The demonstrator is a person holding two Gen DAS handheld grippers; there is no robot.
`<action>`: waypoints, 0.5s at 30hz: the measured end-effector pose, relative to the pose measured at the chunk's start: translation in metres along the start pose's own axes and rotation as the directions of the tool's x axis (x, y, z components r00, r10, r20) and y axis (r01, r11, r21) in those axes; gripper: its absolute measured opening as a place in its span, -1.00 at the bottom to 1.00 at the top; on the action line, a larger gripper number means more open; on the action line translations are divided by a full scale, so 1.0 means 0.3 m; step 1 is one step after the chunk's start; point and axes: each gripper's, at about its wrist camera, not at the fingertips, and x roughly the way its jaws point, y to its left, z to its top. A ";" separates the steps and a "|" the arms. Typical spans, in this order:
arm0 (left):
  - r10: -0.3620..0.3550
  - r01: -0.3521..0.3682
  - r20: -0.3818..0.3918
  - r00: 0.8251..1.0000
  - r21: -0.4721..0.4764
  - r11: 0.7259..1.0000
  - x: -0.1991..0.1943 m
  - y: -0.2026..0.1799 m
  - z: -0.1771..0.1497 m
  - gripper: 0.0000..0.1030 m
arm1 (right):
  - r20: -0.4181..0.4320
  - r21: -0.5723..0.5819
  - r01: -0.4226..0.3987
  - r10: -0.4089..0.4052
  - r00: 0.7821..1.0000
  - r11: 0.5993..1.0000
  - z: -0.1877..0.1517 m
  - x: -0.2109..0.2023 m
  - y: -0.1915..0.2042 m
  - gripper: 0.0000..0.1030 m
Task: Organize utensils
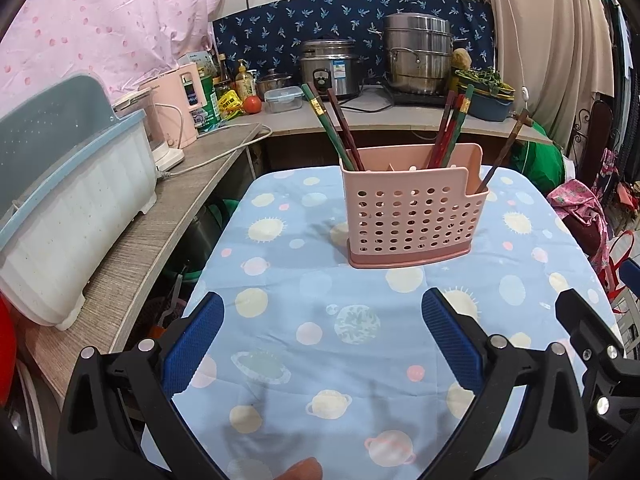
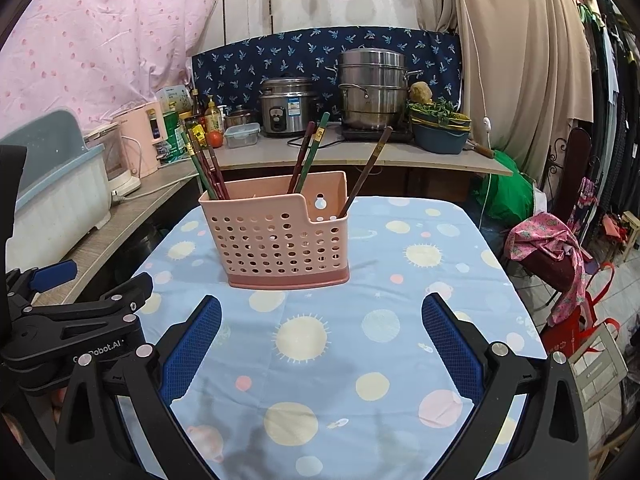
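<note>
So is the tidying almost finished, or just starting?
It looks nearly finished. Done: the chopsticks stand in the pink holder. In hand: nothing; the left gripper and right gripper are both open. Left: no loose utensils show on the tablecloth.

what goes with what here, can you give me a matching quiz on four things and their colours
Things:
1. holder
2. tablecloth
3. tomato
4. steamer pot

Colours:
A. silver
B. pale blue with planets and suns
C. pink
D. red

Pairs: 1-C, 2-B, 3-D, 4-A
</note>
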 end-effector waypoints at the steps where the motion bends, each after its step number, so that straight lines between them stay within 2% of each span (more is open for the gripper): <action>1: 0.002 -0.002 0.001 1.000 0.003 1.000 -0.001 -0.003 0.000 0.84 | 0.000 0.000 0.000 0.000 1.000 1.000 -0.002 0.001 0.000 0.89; 15: 0.010 -0.010 -0.003 1.000 0.019 1.000 0.002 -0.021 -0.003 0.84 | -0.007 0.000 0.005 -0.005 1.000 1.000 -0.013 0.009 0.005 0.89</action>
